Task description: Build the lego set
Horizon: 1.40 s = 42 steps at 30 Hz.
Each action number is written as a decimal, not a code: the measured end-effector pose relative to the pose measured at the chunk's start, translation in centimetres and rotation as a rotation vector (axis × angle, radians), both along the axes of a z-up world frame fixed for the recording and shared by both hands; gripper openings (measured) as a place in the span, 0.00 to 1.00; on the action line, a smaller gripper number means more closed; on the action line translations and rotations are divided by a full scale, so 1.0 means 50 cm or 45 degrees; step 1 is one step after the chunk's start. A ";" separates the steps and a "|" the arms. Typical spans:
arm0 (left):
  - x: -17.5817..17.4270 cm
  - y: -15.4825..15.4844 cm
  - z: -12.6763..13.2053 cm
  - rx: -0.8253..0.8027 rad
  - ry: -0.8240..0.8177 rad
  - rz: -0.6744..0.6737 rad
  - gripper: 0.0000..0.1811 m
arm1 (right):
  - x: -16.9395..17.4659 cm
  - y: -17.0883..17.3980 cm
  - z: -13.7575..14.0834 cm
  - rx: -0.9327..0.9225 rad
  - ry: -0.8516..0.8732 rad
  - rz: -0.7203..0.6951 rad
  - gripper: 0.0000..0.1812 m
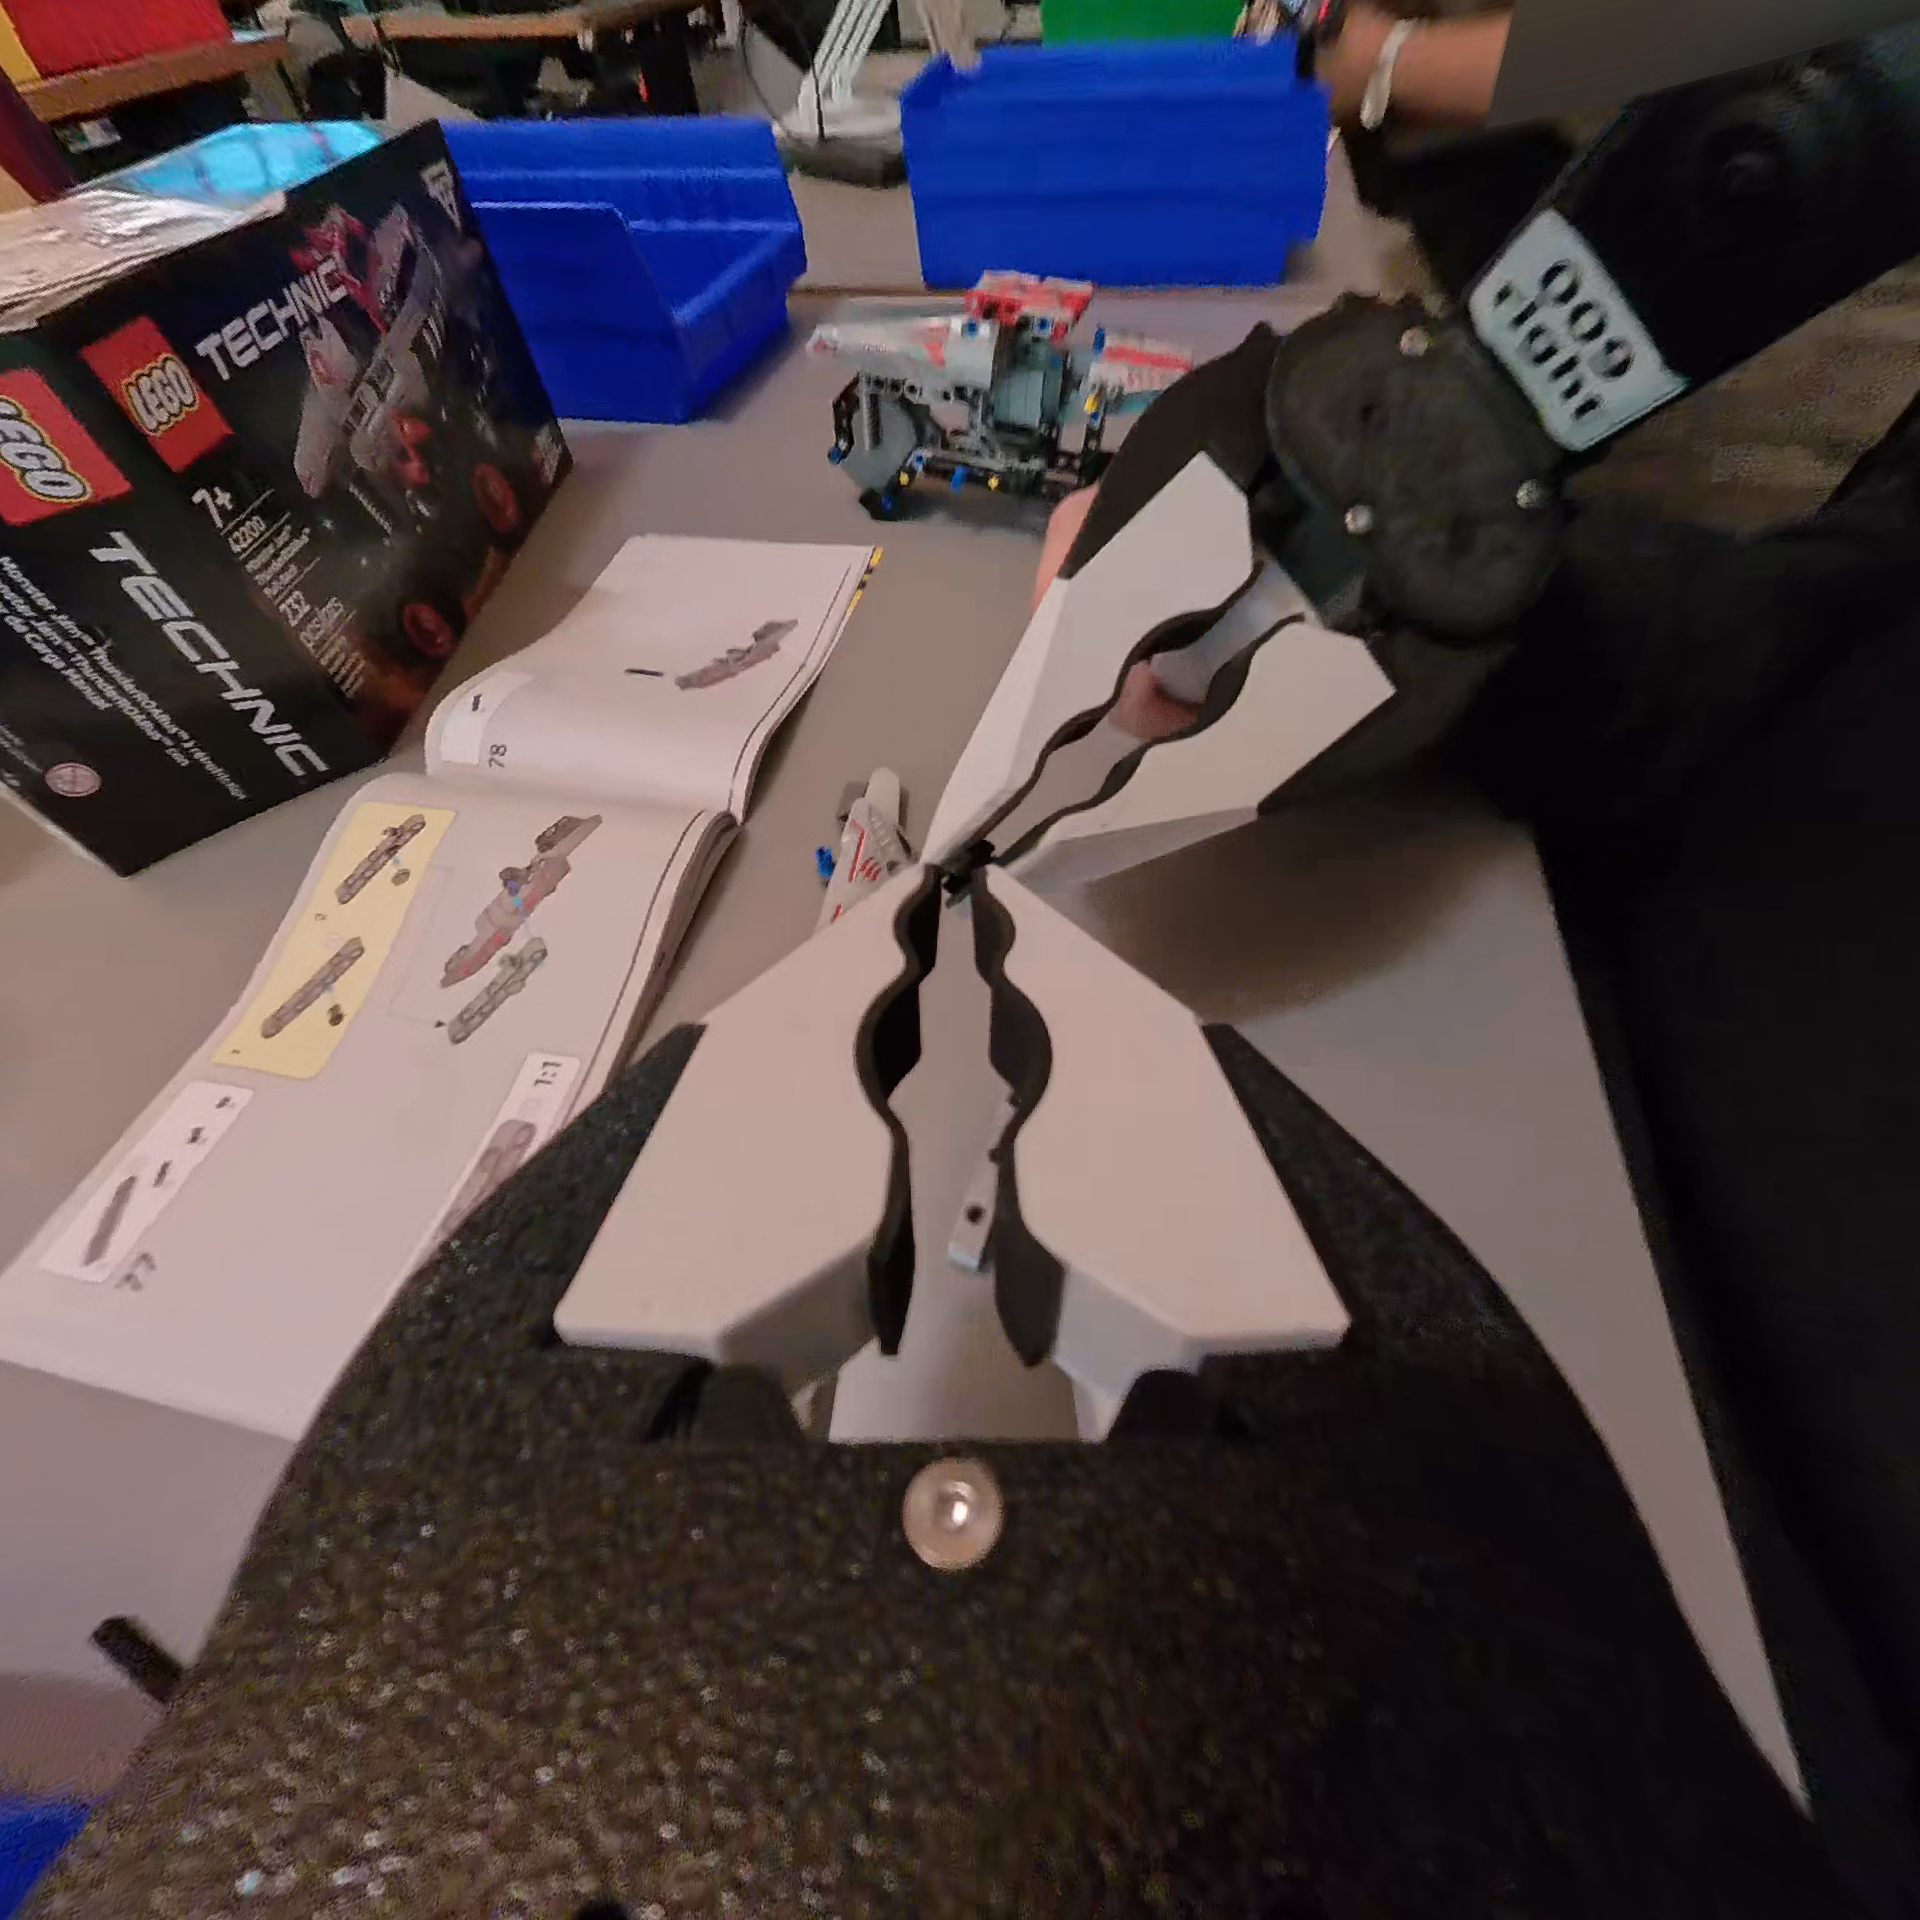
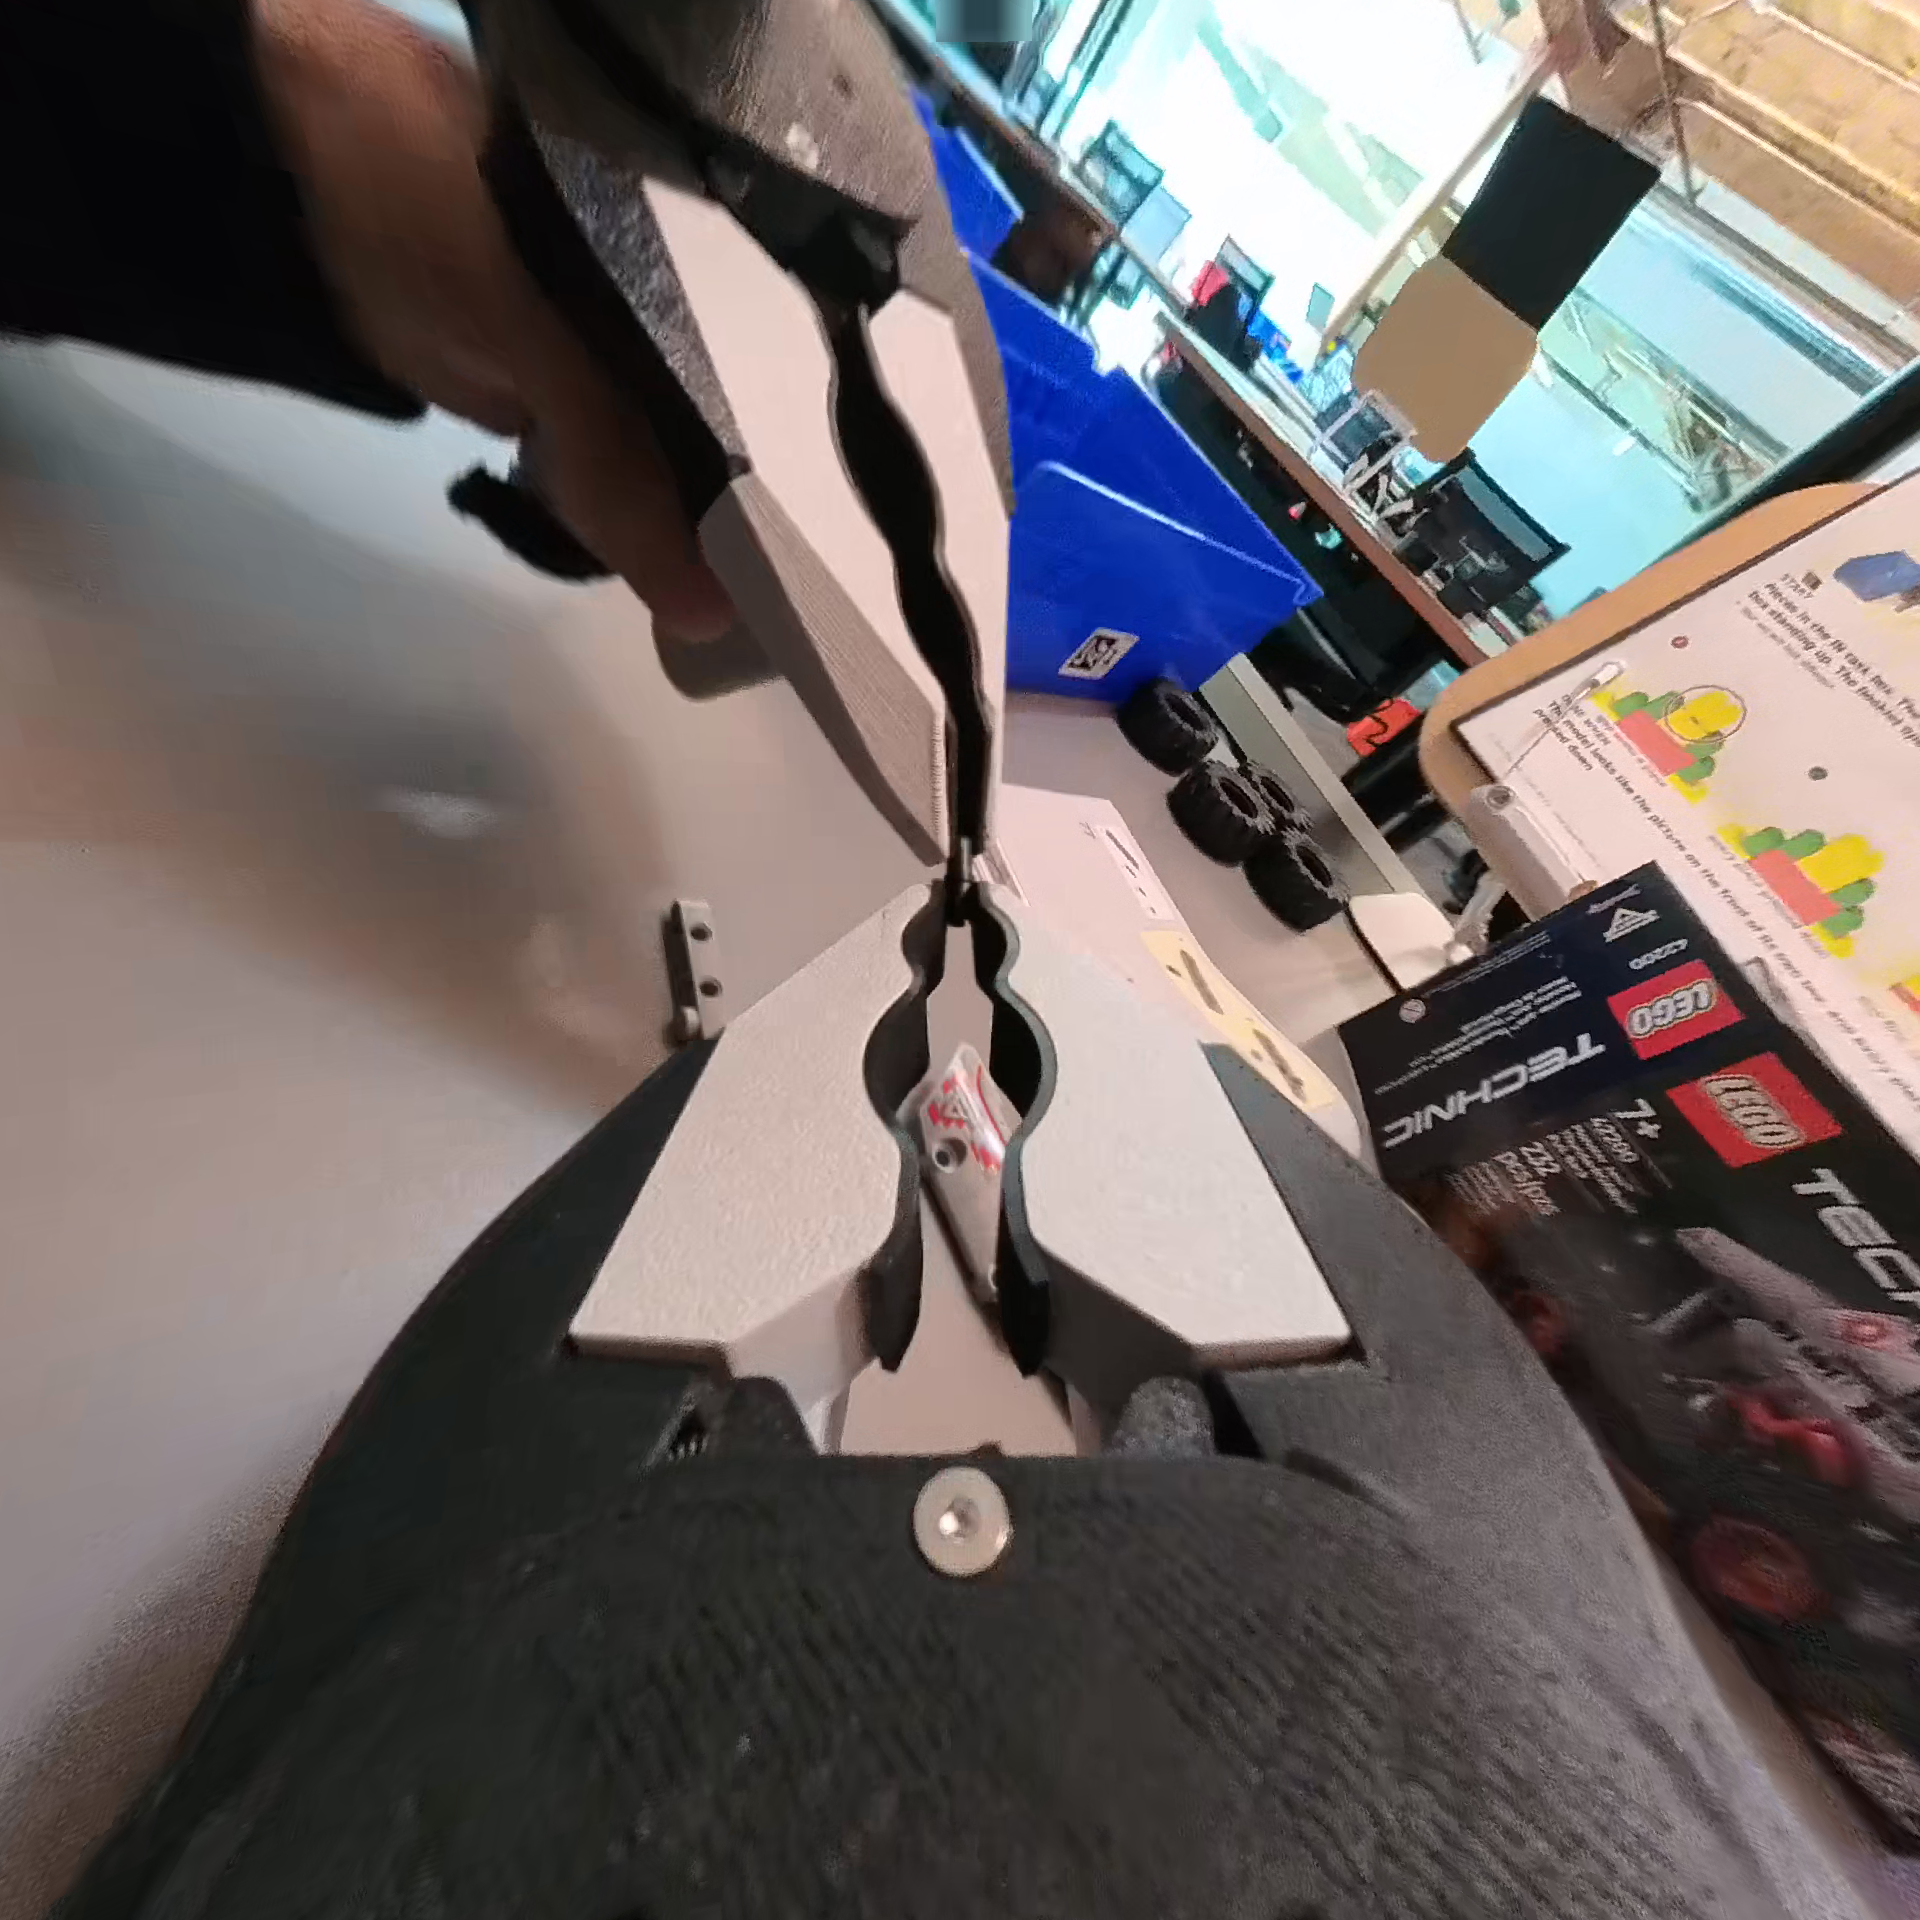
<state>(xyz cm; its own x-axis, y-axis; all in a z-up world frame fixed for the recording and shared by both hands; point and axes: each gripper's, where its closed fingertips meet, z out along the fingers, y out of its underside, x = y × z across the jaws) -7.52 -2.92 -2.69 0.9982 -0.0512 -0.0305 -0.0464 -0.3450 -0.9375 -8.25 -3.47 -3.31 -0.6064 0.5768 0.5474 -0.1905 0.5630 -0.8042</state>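
My left gripper and my right gripper meet tip to tip above the grey table. Each is shut on one end of a small black pin, which also shows in the right wrist view. The right gripper comes in from the upper right; the left gripper hangs down from above in the right wrist view. A grey panel with red markings lies on the table just beyond the tips. A short grey beam lies under the left gripper. The partly built model stands further back.
An open instruction booklet and the black set box lie to the left. Two blue bins stand at the back. Several black tyres sit near the table edge, beside a board with a printed sheet.
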 end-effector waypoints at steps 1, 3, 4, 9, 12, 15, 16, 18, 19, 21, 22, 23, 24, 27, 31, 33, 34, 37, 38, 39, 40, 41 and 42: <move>0.002 0.000 0.003 0.018 -0.029 -0.004 0.02 | 0.002 -0.002 0.003 -0.036 -0.007 0.015 0.01; 0.005 -0.001 0.009 0.053 -0.067 -0.013 0.01 | 0.005 -0.004 0.008 -0.079 -0.002 0.035 0.01; 0.007 -0.001 0.012 0.067 -0.079 -0.022 0.01 | 0.006 -0.005 0.011 -0.104 -0.003 0.043 0.01; 0.014 0.000 0.031 0.168 -0.109 -0.050 0.01 | 0.011 -0.010 0.029 -0.235 -0.024 0.095 0.01; 0.015 -0.001 0.038 0.209 -0.131 -0.060 0.01 | 0.012 -0.011 0.036 -0.262 0.000 0.100 0.01; 0.018 -0.001 0.048 0.252 -0.129 -0.064 0.01 | 0.012 -0.013 0.042 -0.282 0.019 0.101 0.01; 0.019 -0.001 0.050 0.257 -0.125 -0.064 0.01 | 0.013 -0.015 0.045 -0.284 0.028 0.106 0.01; 0.019 -0.001 0.049 0.251 -0.122 -0.063 0.01 | 0.013 -0.016 0.046 -0.289 0.028 0.110 0.01; 0.019 -0.002 0.049 0.254 -0.124 -0.067 0.01 | 0.013 -0.016 0.046 -0.285 0.030 0.110 0.01; 0.019 -0.005 0.050 0.257 -0.136 -0.070 0.02 | 0.014 -0.017 0.048 -0.277 0.049 0.109 0.01; 0.018 -0.005 0.048 0.249 -0.144 -0.070 0.02 | 0.014 -0.017 0.049 -0.274 0.051 0.108 0.01; 0.019 -0.006 0.044 0.235 -0.152 -0.074 0.03 | 0.013 -0.018 0.048 -0.270 0.052 0.108 0.01; 0.020 -0.005 0.041 0.220 -0.161 -0.079 0.04 | 0.014 -0.018 0.050 -0.269 0.062 0.110 0.01; 0.025 -0.005 0.041 0.215 -0.186 -0.093 0.01 | 0.015 -0.022 0.045 -0.237 0.056 0.118 0.01; 0.021 -0.005 0.026 0.140 -0.113 -0.067 0.01 | 0.013 -0.022 0.035 -0.175 0.066 0.109 0.01; 0.018 -0.005 0.017 0.085 -0.062 -0.048 0.01 | 0.011 -0.019 0.026 -0.106 0.080 0.099 0.01; 0.015 -0.006 0.012 0.053 -0.050 -0.037 0.01 | 0.011 -0.017 0.023 -0.080 0.088 0.093 0.01; 0.014 -0.009 0.006 0.002 -0.040 -0.036 0.01 | 0.017 -0.017 0.016 -0.053 0.062 0.119 0.02; 0.013 -0.008 0.005 -0.005 -0.031 -0.032 0.01 | 0.018 -0.017 0.014 -0.058 0.038 0.125 0.02; 0.013 -0.007 0.004 -0.014 -0.024 -0.034 0.01 | 0.017 -0.016 0.014 -0.068 0.018 0.120 0.02; 0.013 -0.007 0.001 -0.025 -0.022 -0.039 0.01 | 0.016 -0.016 0.012 -0.075 -0.002 0.120 0.01; 0.013 -0.006 -0.001 -0.032 -0.029 -0.041 0.01 | 0.017 -0.016 0.009 -0.078 -0.018 0.124 0.01; 0.012 -0.005 -0.002 -0.027 -0.036 -0.037 0.01 | 0.017 -0.015 0.006 -0.084 -0.030 0.126 0.01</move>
<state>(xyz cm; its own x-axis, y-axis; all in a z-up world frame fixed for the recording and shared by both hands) -6.92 -3.17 -2.77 0.9968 -0.0805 -0.0013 -0.0306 -0.3640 -0.9309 -7.42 -4.22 -3.00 -0.6747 0.5476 0.4949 -0.2230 0.4879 -0.8439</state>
